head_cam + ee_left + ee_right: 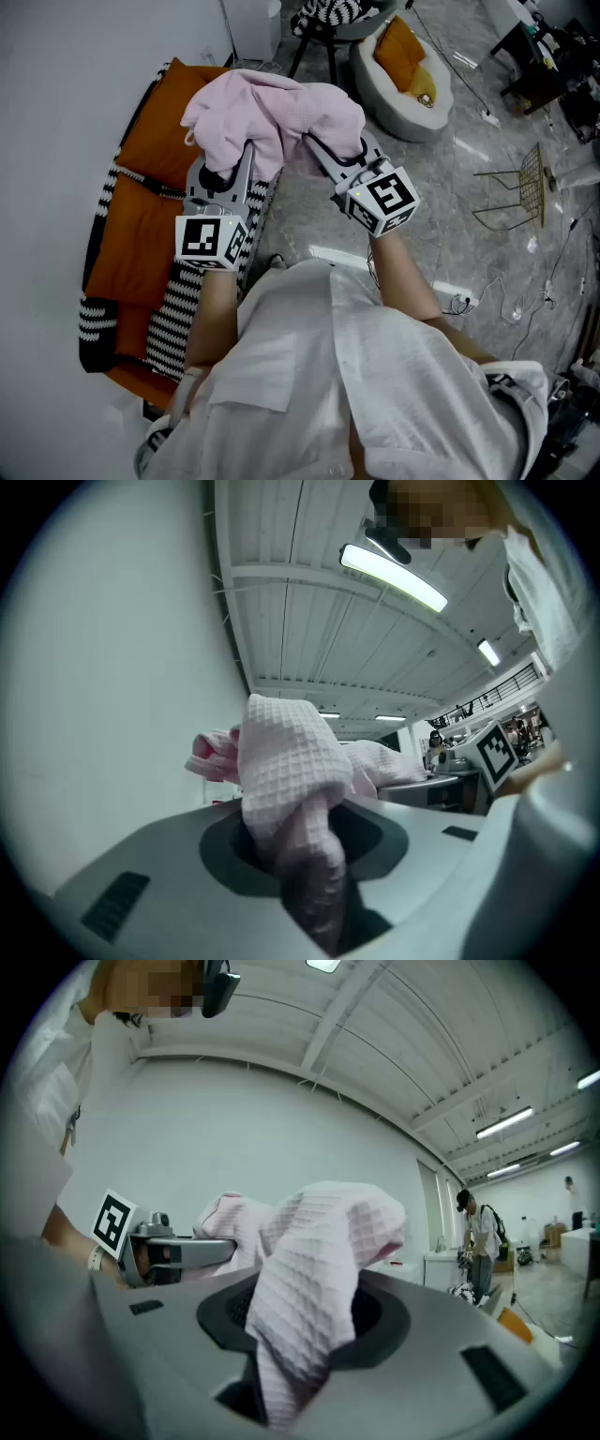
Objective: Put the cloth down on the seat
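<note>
Pink cloth [272, 112] held up by both grippers, not on the seat [141, 234] yet.
Head view: I see the left gripper [239, 169] and right gripper [328, 159] side by side at frame centre, with the cloth bunched over their tips and the orange seat at lower left, apart from the cloth. Left gripper view: jaws pinch a fold of waffle-weave cloth, the rest heaped above. Right gripper view: jaws clamp another fold, and the cloth runs left to the other gripper.

A big lab hall staged with home furniture: ribbed industrial ceiling [300, 602] with strip lights [394, 577]; loose cables [511, 302] over grey stone floor [441, 187]; orange-cushioned seat [141, 234]; wire side table [530, 178].
</note>
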`<control>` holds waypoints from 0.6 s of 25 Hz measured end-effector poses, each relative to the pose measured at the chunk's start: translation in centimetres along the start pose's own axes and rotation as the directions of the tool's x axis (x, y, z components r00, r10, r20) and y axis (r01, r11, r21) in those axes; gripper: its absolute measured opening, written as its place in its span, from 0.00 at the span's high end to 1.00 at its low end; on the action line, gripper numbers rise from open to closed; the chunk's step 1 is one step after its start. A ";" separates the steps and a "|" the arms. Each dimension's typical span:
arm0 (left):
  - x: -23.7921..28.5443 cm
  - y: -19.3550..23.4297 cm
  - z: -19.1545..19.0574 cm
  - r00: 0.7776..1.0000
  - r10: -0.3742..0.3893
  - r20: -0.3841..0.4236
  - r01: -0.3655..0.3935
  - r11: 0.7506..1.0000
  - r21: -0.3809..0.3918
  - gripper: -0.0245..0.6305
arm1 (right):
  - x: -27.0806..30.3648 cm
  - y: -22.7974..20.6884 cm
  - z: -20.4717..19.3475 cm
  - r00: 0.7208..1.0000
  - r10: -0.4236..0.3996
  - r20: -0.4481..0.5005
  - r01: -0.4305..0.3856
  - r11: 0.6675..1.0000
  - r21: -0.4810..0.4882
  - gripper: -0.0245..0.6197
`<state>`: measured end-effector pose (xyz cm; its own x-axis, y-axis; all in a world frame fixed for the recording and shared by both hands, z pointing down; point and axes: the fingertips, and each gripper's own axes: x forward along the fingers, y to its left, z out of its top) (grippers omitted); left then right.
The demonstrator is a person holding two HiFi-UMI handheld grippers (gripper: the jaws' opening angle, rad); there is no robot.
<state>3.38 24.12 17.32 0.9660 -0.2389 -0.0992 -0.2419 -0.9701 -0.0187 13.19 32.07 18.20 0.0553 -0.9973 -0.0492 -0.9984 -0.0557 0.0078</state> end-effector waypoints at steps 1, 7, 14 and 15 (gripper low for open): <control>-0.2 -0.1 0.1 1.000 0.000 0.000 0.000 1.000 0.001 0.74 | -0.1 0.1 0.1 1.000 0.000 0.000 0.000 1.000 0.001 0.72; -0.5 0.0 0.2 1.000 0.004 -0.004 -0.004 1.000 -0.004 0.74 | 0.0 0.5 0.2 1.000 0.006 -0.004 -0.006 1.000 -0.005 0.72; -0.6 1.2 -0.3 1.000 0.010 -0.008 -0.010 1.000 -0.013 0.74 | 1.0 0.8 -0.1 1.000 0.013 0.007 -0.013 1.000 0.012 0.71; -0.5 1.4 -0.4 1.000 0.010 -0.009 -0.010 1.000 -0.017 0.74 | 1.2 0.8 0.0 1.000 0.013 0.017 -0.014 1.000 0.024 0.70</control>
<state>2.55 22.88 17.72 0.9644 -0.2485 -0.0909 -0.2496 -0.9684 -0.0008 12.45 30.84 18.17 0.0418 -0.9970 -0.0659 -0.9990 -0.0409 -0.0157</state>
